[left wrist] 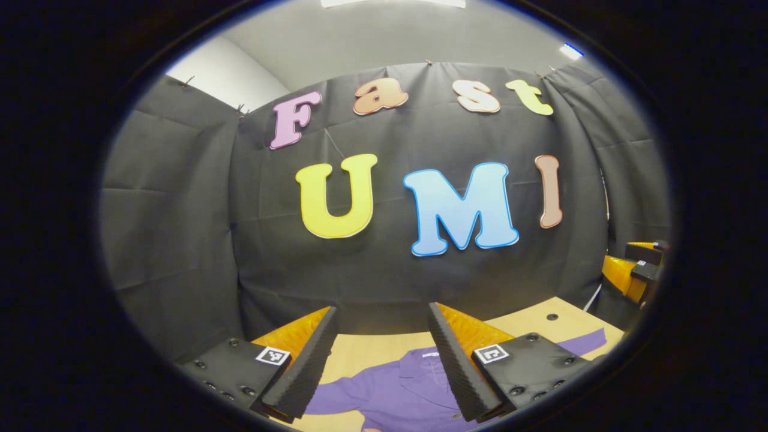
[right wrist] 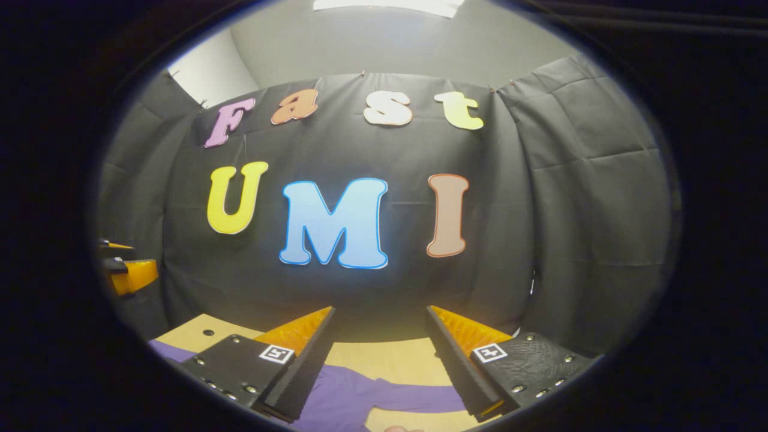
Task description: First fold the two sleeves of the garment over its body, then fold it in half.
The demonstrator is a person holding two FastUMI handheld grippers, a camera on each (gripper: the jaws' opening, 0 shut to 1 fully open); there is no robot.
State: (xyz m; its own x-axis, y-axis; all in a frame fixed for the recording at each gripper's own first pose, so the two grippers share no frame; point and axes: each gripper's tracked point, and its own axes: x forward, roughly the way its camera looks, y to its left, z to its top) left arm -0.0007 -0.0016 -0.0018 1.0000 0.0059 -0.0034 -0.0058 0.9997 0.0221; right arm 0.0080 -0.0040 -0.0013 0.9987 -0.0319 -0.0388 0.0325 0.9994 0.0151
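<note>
Left tongs (left wrist: 381,336) and right tongs (right wrist: 379,336) hang level — both spread wide, gripping nothing.

A plain purple cloth garment (left wrist: 399,393) lies on a pale tan wooden table (left wrist: 540,327). The left gripper's (left wrist: 381,336) fingers are orange, faced with ribbed black pads and black-and-white square markers, like the right gripper's (right wrist: 379,336).

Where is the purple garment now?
The purple garment lies flat on the wooden table, below the open left claw; one sleeve is under the right claw.
</note>
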